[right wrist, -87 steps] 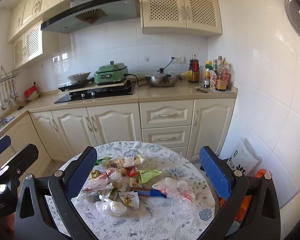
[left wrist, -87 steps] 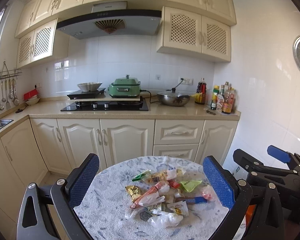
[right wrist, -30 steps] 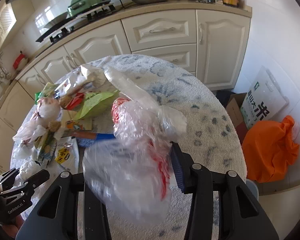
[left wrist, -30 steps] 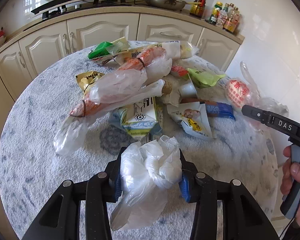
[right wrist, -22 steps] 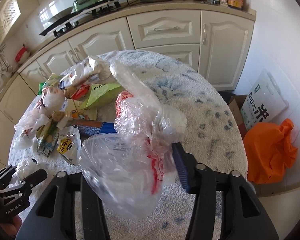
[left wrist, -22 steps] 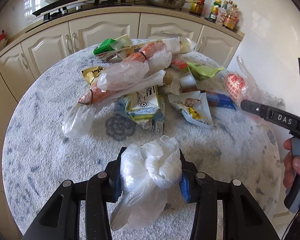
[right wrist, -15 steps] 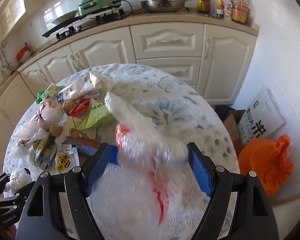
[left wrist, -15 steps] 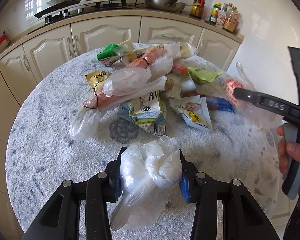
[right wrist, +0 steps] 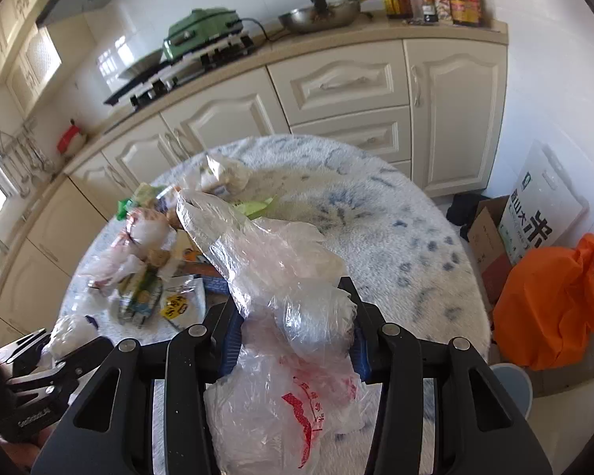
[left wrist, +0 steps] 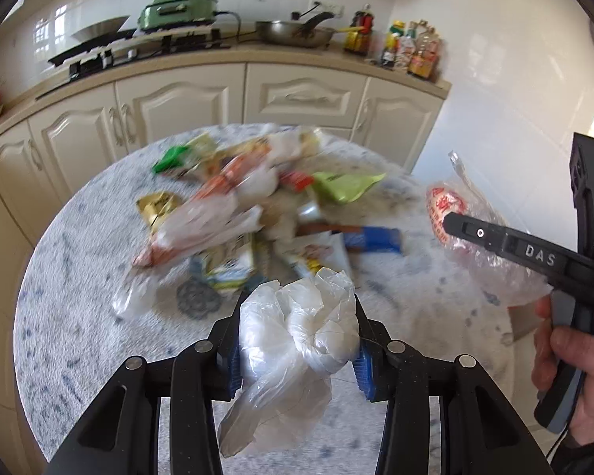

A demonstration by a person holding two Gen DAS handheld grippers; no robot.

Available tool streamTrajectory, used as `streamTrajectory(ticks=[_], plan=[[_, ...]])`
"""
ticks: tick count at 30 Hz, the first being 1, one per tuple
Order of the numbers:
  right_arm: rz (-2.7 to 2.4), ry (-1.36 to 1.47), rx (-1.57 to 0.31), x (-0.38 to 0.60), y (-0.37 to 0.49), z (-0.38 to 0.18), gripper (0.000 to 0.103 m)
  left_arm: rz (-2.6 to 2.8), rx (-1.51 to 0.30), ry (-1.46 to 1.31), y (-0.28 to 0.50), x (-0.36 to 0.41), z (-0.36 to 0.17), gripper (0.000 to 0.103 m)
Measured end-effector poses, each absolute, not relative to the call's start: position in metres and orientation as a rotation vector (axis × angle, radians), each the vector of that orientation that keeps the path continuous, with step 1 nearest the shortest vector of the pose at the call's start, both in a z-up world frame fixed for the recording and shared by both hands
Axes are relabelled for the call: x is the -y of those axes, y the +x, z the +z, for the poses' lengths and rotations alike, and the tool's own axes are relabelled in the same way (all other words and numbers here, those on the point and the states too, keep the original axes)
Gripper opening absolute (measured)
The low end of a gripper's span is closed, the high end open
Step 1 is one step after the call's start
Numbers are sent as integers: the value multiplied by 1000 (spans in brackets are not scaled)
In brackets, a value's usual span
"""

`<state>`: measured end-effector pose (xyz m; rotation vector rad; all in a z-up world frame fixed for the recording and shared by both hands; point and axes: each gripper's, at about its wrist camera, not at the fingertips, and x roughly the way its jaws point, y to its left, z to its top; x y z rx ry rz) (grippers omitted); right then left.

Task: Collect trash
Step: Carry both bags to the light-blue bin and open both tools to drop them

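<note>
While both grippers are loaded, I list the scene from my fingers outward. Item one: left gripper (left wrist: 297,334), fingers clamped on a crumpled white plastic bag (left wrist: 297,340), its loose tail hanging toward six o'clock below the pads. Item two: right gripper (right wrist: 295,328), whose jaws have just been closing, now pinched on a clear plastic bag with red print (right wrist: 273,316); one long flap stands up toward eleven o'clock, the bulk sags below. Item three: round table (left wrist: 79,316) with a mottled blue-white cover, beneath both loads. Item four: the remaining trash pile (left wrist: 249,213) at twelve o'clock in the left view, blurred, comprising wrappers, a green packet (left wrist: 346,186), a blue bar wrapper (left wrist: 372,239) and more film bags. Item five: orange bag (right wrist: 550,304) on the floor at three o'clock in the right view, beside a cardboard box (right wrist: 491,249); I judge it the likely receptacle but cannot confirm it. Risks: both bags are slippery film held only by a bunched fold, so a quick swing could let one slide free; the hanging tails could snag the pile and drag wrappers off the table edge.
</note>
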<state>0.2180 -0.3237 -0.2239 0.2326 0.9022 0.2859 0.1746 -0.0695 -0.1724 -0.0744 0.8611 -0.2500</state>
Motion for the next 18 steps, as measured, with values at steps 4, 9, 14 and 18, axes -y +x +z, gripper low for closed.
streamTrajectory(ticks=[4, 9, 14, 18], plan=[[266, 282, -853, 350, 193, -205, 45, -311, -825, -42, 171, 96, -154, 40], [181, 338, -803, 401, 161, -190, 45, -430, -799, 11, 168, 150, -135, 40], [1, 400, -789, 474, 124, -195, 45, -603, -796, 81, 166, 229, -130, 40], [-144, 466, -814, 533, 96, -217, 45, -761, -851, 142, 170, 302, -144, 40]])
